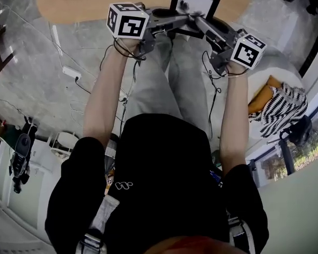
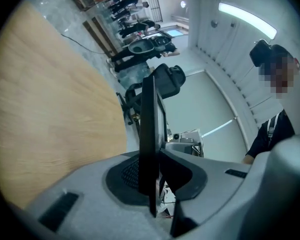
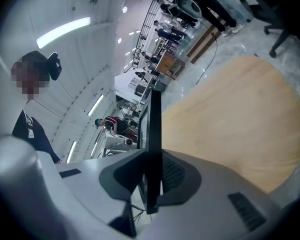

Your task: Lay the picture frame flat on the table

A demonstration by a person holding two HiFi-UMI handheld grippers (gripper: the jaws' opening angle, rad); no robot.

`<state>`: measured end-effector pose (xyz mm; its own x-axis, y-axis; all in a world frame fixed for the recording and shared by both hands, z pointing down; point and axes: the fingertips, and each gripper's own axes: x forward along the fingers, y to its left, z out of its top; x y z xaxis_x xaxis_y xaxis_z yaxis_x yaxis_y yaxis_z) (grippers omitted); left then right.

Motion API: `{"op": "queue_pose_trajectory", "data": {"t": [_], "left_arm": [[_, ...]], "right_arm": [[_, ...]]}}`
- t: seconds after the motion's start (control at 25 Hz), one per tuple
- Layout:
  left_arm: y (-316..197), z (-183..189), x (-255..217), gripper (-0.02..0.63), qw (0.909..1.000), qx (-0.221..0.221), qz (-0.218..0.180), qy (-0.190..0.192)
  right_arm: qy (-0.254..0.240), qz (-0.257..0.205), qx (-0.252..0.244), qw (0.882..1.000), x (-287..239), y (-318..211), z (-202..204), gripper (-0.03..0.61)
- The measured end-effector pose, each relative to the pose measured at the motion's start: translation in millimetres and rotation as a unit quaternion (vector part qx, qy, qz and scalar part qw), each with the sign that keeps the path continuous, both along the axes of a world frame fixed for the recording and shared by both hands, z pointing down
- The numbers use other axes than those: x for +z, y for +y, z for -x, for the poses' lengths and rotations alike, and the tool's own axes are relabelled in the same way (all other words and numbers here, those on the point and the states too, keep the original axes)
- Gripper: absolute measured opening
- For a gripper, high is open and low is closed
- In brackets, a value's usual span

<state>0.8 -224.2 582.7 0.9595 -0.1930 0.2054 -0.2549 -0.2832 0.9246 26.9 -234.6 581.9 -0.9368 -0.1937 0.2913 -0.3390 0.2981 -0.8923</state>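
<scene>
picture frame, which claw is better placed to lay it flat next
Right, probably: the right claw is clamped on the picture frame; on the left claw the jaws are opening with the frame between them.

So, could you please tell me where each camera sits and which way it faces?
Head view: worn on the head, facing steeply down past torso and forearms to left tongs, right tongs, picture frame, table.
Left gripper view: on left tongs, along their opening jaws astride the frame's edge; person at right.
Right gripper view: on right tongs, along jaws gripping the frame; person at left.
Both gripper views share frame, table, person.
</scene>
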Motion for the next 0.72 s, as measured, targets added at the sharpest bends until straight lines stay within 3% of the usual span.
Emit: {"op": "queue_pose_trajectory", "data": {"t": [0.12, 0.28, 0.44, 0.64, 0.72], "left_arm": [[3, -4, 45, 0.055, 0.9999, 0.001, 0.015, -0.008], [8, -8, 64, 0.074, 0.9998, 0.002, 0.014, -0.013], [16, 6, 82, 0.135, 0.9982, 0.009, -0.005, -0.06], [34, 48, 94, 0.141, 0.9923, -0.067, 0.027, -0.1], [44, 54, 103, 0.073, 0.9892, -0.084, 0.029, -0.116]], "right_arm": [[0.0, 0.016, 0.009, 1.0, 44, 4, -3, 0.063], [-0.021, 0.037, 0.002, 0.999, 61, 10, -7, 0.058], [-0.037, 0.052, -0.004, 0.998, 70, 13, -9, 0.055], [0.002, 0.05, 0.039, 0.998, 84, 9, -20, 0.054], [0.033, 0.055, 0.046, 0.997, 107, 9, -27, 0.051]]}}
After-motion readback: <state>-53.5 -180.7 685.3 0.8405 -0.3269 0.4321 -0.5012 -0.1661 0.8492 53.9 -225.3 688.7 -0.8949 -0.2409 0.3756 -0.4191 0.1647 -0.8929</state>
